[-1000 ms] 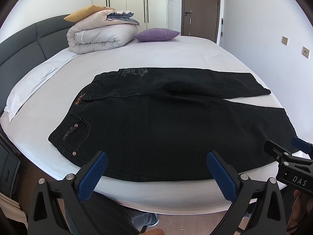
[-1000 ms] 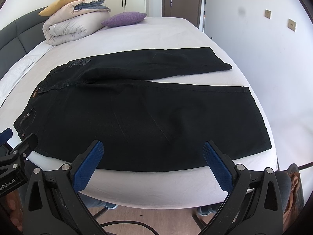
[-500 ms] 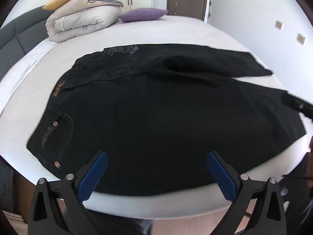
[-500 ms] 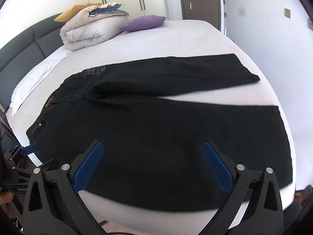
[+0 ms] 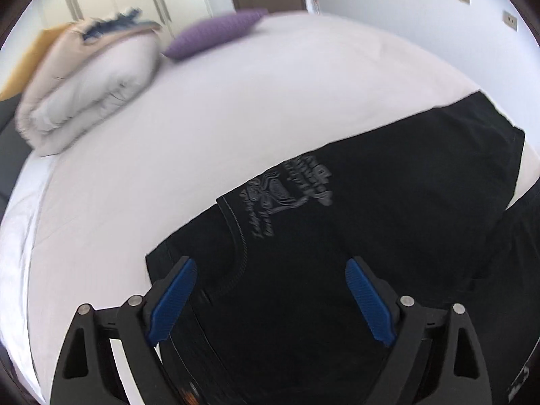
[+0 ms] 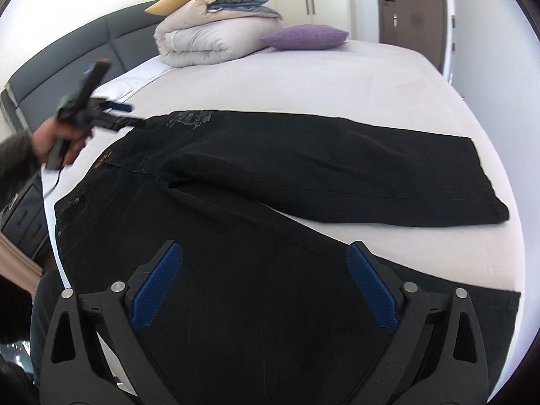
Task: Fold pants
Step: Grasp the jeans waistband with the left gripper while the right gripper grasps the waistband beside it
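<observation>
Black pants [image 6: 303, 175], purple pillow [image 6: 305, 37]

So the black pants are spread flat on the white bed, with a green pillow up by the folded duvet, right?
Not green: the pillow is purple, as the right wrist view shows. The black pants do lie spread on the white bed, and the pillow sits beside the folded duvet.

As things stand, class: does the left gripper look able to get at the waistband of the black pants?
Probably yes. The left gripper hangs over the waistband of the black pants; its jaws, just closing slightly, stand wide with nothing between them or in the way.
</observation>
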`<state>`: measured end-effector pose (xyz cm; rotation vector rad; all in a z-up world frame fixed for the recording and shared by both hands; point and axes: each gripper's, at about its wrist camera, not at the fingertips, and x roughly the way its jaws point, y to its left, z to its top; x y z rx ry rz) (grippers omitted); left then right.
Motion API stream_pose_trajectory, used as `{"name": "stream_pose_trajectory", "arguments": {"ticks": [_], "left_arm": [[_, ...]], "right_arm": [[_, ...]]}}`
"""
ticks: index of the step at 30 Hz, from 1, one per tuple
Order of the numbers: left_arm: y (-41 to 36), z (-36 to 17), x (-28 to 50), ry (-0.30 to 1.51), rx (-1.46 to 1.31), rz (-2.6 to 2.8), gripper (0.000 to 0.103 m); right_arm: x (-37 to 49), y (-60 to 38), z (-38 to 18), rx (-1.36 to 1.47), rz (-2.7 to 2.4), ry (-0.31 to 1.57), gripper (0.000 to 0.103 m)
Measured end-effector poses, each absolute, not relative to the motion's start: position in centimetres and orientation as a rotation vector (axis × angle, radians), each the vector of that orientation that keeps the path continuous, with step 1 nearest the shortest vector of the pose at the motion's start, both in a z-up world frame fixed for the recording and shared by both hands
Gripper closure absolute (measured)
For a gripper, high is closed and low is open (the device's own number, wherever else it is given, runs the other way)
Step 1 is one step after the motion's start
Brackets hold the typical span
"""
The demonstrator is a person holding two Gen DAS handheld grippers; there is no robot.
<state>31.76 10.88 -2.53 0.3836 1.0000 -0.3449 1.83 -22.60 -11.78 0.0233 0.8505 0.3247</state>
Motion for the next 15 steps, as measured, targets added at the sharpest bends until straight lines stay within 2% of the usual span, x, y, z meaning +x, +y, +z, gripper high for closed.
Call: {"name": "stream_pose_trajectory", "arguments": {"ticks": [1,3,8,10,15], "left_arm": [[10.9,-2.9,33.2,1.031,0.404,-0.362,0.011],[11.1,-3.2,35.8,1.055,0.422,-0.392,0.011],[10.1,-4.2,39.7,1.096,0.432,-0.463,0.012],[10.0,-5.7,40.1,1.141,0.456,-0.471,0.017],[10.3,-8.4,39.7,1.217,0.383,-0.51,0.018]], "right_arm": [[2.5,-22.8,-12.1,0.028,0.345,0.864,0.007],[3.9,-23.8,-12.7,0.045,0.379,0.884,0.017],[6.0,-24.6,-14.3,0.073,0.422,0.928,0.032],[6.8,-24.6,-14.9,0.08,0.435,0.941,0.033],[8.0,-24.4,-16.1,0.076,0.475,0.964,0.041]]}}
